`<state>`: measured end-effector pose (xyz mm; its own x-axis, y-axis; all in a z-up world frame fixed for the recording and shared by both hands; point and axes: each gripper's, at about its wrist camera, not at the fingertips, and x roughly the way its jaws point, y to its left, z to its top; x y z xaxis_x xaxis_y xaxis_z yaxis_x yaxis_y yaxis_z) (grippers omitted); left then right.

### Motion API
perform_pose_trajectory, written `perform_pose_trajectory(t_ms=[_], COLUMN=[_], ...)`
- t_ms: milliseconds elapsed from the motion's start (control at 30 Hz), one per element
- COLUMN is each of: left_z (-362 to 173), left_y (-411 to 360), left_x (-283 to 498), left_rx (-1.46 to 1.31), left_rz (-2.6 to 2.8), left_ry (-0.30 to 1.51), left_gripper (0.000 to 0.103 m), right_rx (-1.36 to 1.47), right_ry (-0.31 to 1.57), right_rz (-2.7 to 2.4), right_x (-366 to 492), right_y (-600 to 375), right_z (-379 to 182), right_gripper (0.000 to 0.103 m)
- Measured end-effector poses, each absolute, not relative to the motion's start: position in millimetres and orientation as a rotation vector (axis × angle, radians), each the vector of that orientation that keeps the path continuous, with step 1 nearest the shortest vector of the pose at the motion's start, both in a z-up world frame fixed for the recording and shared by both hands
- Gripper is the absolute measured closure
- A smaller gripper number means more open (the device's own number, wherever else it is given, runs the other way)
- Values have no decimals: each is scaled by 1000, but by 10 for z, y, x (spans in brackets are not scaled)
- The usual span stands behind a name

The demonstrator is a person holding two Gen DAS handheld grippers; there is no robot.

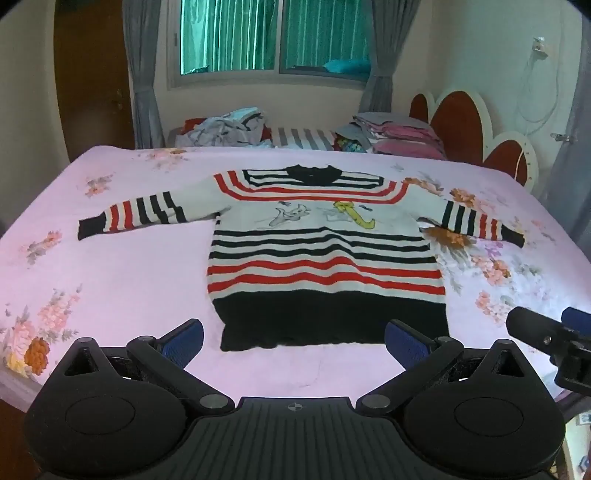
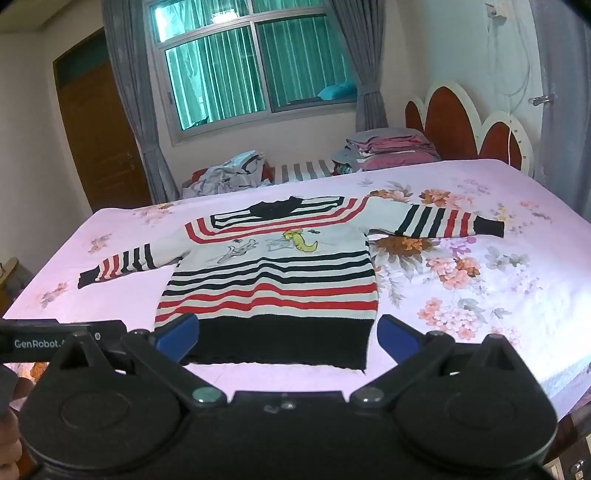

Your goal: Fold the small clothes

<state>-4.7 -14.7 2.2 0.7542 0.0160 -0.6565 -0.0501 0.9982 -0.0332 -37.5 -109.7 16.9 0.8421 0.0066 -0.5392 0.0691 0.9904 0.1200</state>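
Both grippers are spread about as wide as they go and neither one's got anything in it: the left gripper point(image 1: 293, 341) hovers over the near edge of the bed point(image 1: 122, 280) just in front of the sweater's black hem, and the right gripper point(image 2: 288, 338) sits right beside it, its blue pads point(image 2: 397, 334) framing that same hem without touching it. The striped sweater point(image 1: 325, 254) lies flat on the pink floral sheet, both sleeves stretched out to the sides, collar pointing toward the window point(image 1: 275, 35). No baskets or bins here, just a messy heap of clothes point(image 1: 225, 127) and a folded stack point(image 1: 395, 134) at the far side of the bed.
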Motion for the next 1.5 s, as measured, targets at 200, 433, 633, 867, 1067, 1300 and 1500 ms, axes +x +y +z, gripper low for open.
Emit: perform_pose_trajectory(t_ms=[200,433,633,867,1067,1300,1500], left_z=[36,27,29,29,22,21,20], left_y=[-135,-138,-177,-189,-192,-164,-168], left_x=[-50,-42,-39,-38,-31,-10,-1], left_rx=[-44,-51,-47,-48,-50,-54,-53], left_rz=[46,40,39,42,45,51,51], left_ry=[710,717,714,714,714,717,721], left_gripper=[0,0,0,0,0,0,0], right_rx=[135,134,126,125,123,122,125], right_ry=[570,570,561,559,557,559,561], right_rz=[-33,-34,-42,-39,-37,-38,-36], right_x=[-371,-372,-384,-388,-380,-372,-370], right_y=[-1083,-1083,-1111,-1120,-1112,-1099,-1101], right_z=[166,160,163,162,167,168,166], right_gripper=[0,0,0,0,0,0,0])
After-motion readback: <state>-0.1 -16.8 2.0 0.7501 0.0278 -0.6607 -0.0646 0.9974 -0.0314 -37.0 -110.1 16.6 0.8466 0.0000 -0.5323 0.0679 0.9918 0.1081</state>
